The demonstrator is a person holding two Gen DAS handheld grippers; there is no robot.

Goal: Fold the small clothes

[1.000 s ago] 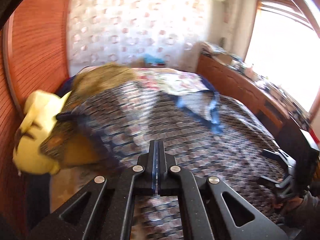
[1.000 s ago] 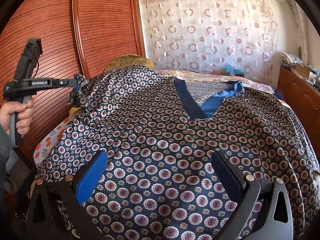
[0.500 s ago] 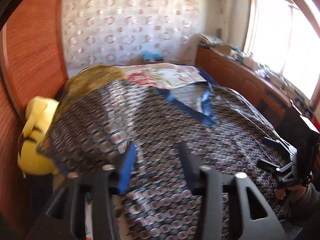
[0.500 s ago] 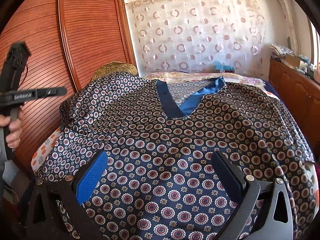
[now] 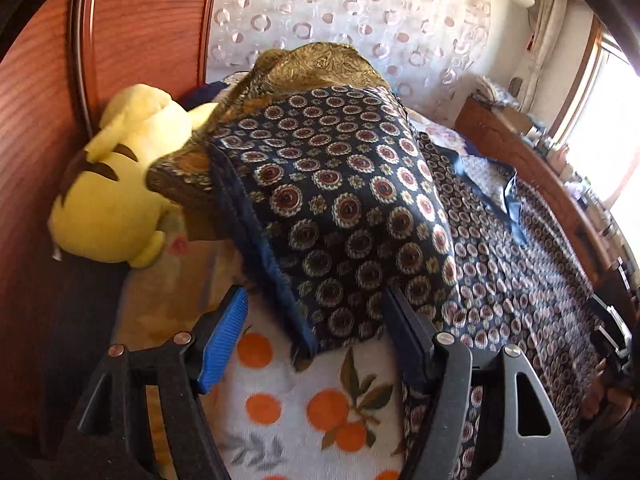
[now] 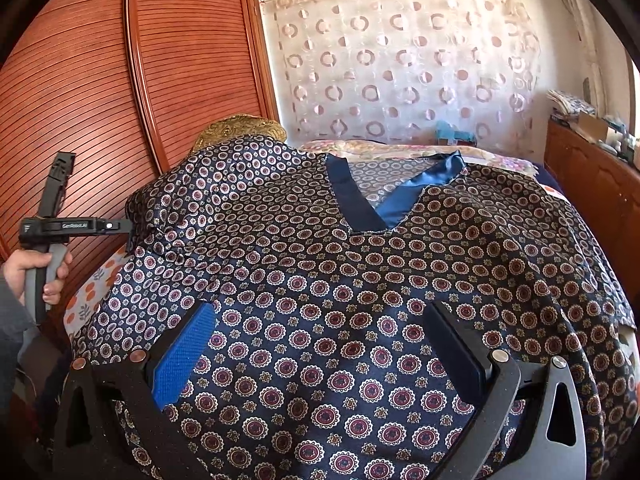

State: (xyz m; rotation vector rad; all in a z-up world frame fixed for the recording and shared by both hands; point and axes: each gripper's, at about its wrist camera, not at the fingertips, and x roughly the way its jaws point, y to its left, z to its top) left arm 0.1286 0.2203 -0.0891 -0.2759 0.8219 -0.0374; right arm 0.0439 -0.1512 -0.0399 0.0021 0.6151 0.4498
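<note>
Jaws on both grippers were spread wide, nothing pinched in either one. On the left gripper [image 5: 316,336] the sleeve end of the patterned shirt [image 5: 340,200] was seen lying between the two fingers, with its dark blue hem running down toward the gap, but neither pad looked pressed against the cloth. That sleeve was draped off a gold brocade cushion [image 5: 316,66], and its tip was laid on the orange-print blanket [image 5: 304,404] just ahead of the gripper. A yellow plush toy [image 5: 116,184] was wedged on the far side of the sleeve from the shirt body, up against the wooden wardrobe door [image 5: 44,92].

From the right wrist view, the shirt [image 6: 360,280] was spread face up across the bed, navy with red and cream medallions, its blue V-neck collar [image 6: 384,200] pointed back toward the right gripper [image 6: 320,344]. That gripper was held low over the lower front of the shirt, fabric showing between the open fingers; whether the tips were touching the cloth couldn't really be told. The left gripper [image 6: 120,225] was also caught in this view, at the sleeve side of the shirt, held by the left hand [image 6: 38,272]. A circle-print curtain [image 6: 400,60] was hung behind the collar end of the shirt.
</note>
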